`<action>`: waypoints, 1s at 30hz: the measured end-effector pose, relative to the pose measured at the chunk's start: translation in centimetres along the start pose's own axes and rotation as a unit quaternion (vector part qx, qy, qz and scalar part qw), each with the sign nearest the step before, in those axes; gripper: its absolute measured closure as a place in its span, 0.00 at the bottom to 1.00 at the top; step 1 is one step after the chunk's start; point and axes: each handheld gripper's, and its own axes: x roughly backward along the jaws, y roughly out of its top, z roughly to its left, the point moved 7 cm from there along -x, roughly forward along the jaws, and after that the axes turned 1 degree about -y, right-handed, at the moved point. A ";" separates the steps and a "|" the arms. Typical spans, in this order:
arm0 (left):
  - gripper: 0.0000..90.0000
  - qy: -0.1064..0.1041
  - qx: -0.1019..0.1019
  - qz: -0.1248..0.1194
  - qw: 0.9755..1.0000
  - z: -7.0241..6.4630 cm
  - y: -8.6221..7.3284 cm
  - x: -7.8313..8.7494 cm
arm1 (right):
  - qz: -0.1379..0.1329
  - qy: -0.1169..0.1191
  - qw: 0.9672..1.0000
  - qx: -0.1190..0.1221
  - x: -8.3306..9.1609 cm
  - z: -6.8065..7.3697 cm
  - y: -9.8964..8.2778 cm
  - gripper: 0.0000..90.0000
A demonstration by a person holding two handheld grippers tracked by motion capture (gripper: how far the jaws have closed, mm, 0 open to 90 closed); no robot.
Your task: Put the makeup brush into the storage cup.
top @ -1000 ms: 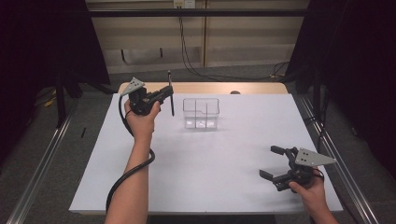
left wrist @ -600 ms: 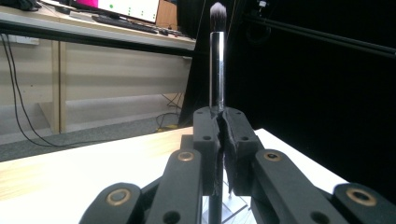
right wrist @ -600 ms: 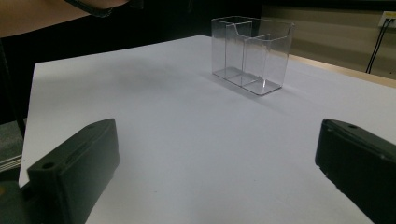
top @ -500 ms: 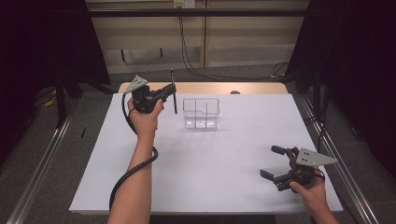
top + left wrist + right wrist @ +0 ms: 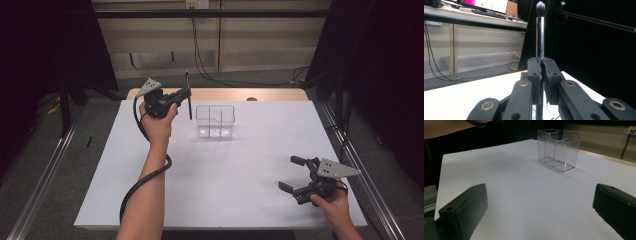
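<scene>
A slim makeup brush with a silver handle and dark bristles stands upright in my left gripper, raised above the table's far left, just left of a clear divided plastic organizer. In the left gripper view the jaws are shut on the brush, bristles up. My right gripper rests low near the table's front right corner with its jaws wide apart and nothing between them. The organizer stands ahead of it in the right gripper view.
A white sheet covers the table. A wooden strip runs along its far edge. Metal rails flank both sides. Cables hang by the back wall, and the left gripper's cable trails along the forearm.
My left gripper with the brush has shifted slightly right, toward the organizer. The right gripper has stayed where it was.
</scene>
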 end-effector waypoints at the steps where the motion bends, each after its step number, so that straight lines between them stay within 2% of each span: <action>1: 0.94 0.000 -0.001 -0.001 1.000 -0.1 0.1 -0.1 | 0.000 0.000 1.000 0.001 0.0 0.0 0.0 0.00; 15: 0.94 -0.006 -0.001 -0.005 1.000 -0.5 0.8 -1.1 | -0.001 0.001 1.000 -0.001 0.0 0.0 0.0 0.00; 30: 0.94 -0.014 -0.007 -0.003 1.000 -1.1 0.7 -2.6 | -0.001 0.001 1.000 -0.004 0.1 -0.1 0.0 0.00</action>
